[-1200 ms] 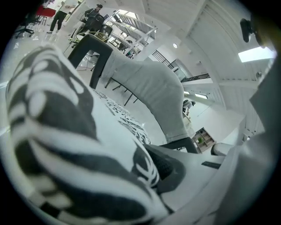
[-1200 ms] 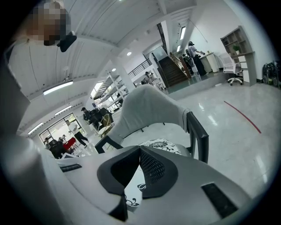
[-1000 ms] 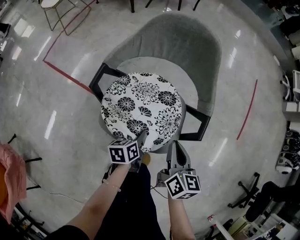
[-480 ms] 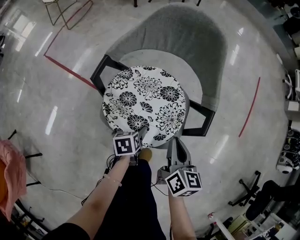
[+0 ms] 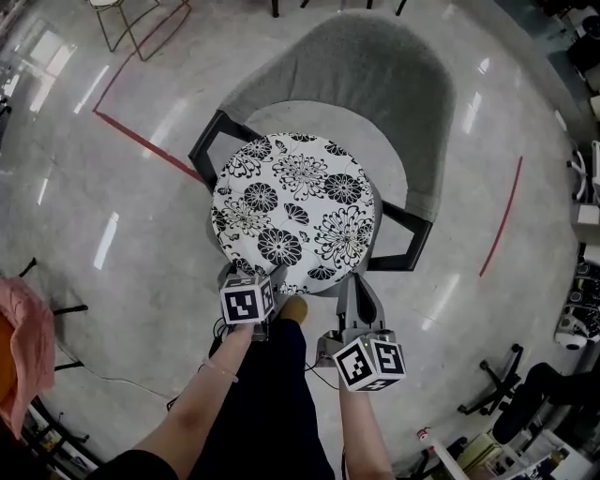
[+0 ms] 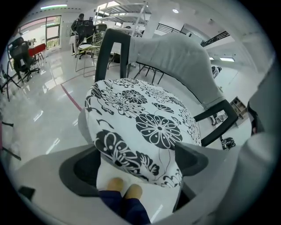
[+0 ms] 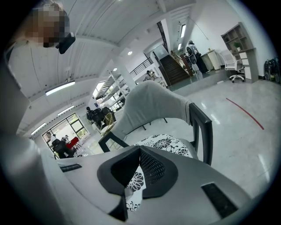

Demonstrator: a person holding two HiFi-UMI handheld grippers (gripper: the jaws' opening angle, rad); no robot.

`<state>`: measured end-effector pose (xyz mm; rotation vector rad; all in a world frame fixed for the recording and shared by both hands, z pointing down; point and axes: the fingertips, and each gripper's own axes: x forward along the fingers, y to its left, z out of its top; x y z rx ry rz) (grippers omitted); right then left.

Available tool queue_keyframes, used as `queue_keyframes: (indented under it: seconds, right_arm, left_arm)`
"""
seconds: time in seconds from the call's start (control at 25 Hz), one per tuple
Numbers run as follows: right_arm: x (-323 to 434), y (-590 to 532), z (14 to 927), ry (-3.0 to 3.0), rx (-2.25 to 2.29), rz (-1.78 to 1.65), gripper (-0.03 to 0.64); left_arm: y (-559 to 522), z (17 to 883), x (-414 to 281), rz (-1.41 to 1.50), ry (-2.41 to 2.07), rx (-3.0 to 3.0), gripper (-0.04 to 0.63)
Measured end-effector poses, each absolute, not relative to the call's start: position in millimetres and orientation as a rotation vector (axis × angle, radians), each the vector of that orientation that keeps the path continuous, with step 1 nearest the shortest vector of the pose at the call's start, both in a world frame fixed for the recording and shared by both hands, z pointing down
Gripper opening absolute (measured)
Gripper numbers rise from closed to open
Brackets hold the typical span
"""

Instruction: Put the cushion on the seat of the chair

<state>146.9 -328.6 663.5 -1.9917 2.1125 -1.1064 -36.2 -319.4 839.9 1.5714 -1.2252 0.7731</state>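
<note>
The round black-and-white flowered cushion [image 5: 293,214] lies on the seat of the grey chair [image 5: 375,84], overhanging its front edge. My left gripper [image 5: 246,277] is at the cushion's near left rim. In the left gripper view the cushion [image 6: 145,118] reaches between the jaws of the left gripper [image 6: 136,154]. These jaws have just been opening and stand wide, with neither pad pressing the cloth. My right gripper [image 5: 352,279] is at the near right rim. In the right gripper view the right gripper [image 7: 139,148] is shut, with the cushion's edge [image 7: 134,182] pinched between its pads.
Black arm frames [image 5: 405,242] flank the seat. Red lines [image 5: 141,141] cross the glossy floor. A wire-frame chair [image 5: 122,19] stands far left, a chair base [image 5: 487,384] at right and pink cloth [image 5: 19,347] at the left edge. The person's shoes [image 6: 123,191] are under the cushion's rim.
The left gripper has opened off the cushion's near edge, drawn back a little and tipped downward. The cushion now rests flatter on the seat. The right gripper has stayed put.
</note>
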Motion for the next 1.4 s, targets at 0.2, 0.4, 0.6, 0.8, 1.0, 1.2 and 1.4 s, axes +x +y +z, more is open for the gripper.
queue_keyframes:
  seconds: [0.2, 0.4, 0.6, 0.8, 1.0, 1.2, 1.4]
  right_arm:
    - [139, -331, 656, 2.131, -1.976, -1.103, -0.009]
    - [132, -333, 637, 2.147, -1.974, -1.08, -0.009]
    - [127, -334, 614, 2.165, -1.975, -1.049, -0.009]
    - [123, -331, 592, 2.175, -1.957, -1.036, -0.009]
    - [120, -320, 569, 2.17, -1.959, -1.041, -0.009]
    - [132, -313, 544, 2.113, -1.995, -1.007, -0.009]
    - [138, -307, 525, 2.087, -2.014, -0.966, -0.009]
  left_arm:
    - [-301, 824, -55, 0.82, -1.232, 1.598, 0.512]
    - [-305, 777, -61, 0.804, -1.251, 1.724, 0.504]
    - [-328, 733, -60, 0.7, -1.288, 1.81, 0.4]
    - [-354, 685, -56, 0.64, -1.353, 1.921, 0.206]
    - [-359, 640, -51, 0.563, -1.342, 1.989, 0.02]
    - [-356, 598, -41, 0.48, -1.277, 2.046, 0.019]
    - [-343, 557, -29, 0.43, -1.221, 2.144, 0.018]
